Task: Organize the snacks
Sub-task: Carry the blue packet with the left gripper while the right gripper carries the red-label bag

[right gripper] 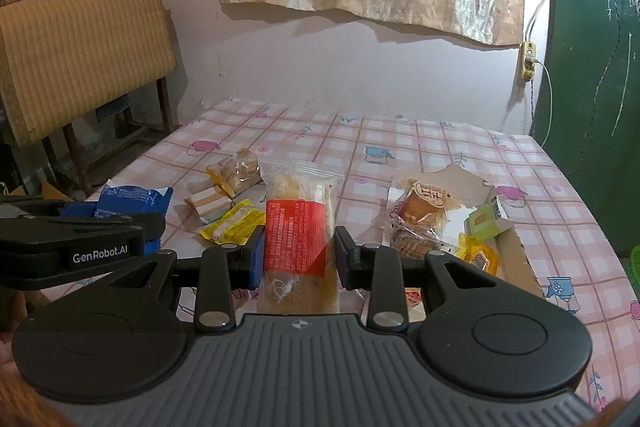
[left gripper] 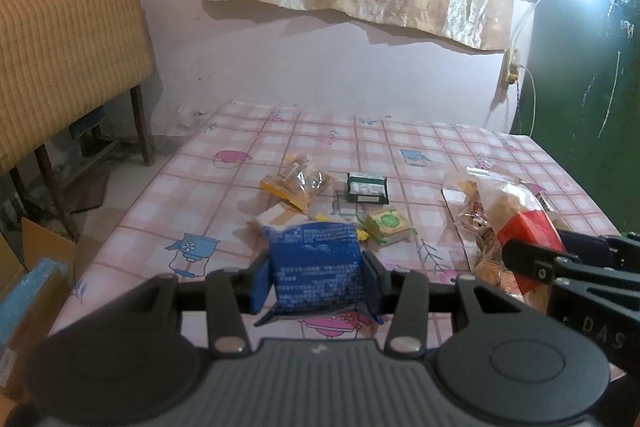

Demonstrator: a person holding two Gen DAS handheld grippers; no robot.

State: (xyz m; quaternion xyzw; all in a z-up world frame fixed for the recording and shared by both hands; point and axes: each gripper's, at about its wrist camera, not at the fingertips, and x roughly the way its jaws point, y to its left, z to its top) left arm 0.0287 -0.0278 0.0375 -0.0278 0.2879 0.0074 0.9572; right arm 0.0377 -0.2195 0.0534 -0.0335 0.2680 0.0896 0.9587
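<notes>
So both grippers have something right now. The left gripper is clamped on a blue packet, pads squeezing it from both sides, and it's held up off the table. The right gripper is closed around a clear bag with a red label, also lifted. The two are close side by side; you can see the blue packet poking out at the left of the right wrist view.

Going outward from there, just past the left gripper there's a loose bunch still on the cloth: a striped tan packet, a yellow wrapper, a clear yellow-edged bag, a dark green box and a little green-label pack. None of that looks sorted, it's just scattered near the middle.

Off to the right is a flattened cardboard box with stuff on it: a brown pastry bag, a light green small box, and an orange wrapper. My guess is that's the collecting spot, but I can't say for sure.

Progress-wise I'd call it maybe a third to halfway. A few snacks are gathered on the cardboard, two are in the air, and about five are still lying around waiting. What's left: put down these two, then clear the middle pile.
</notes>
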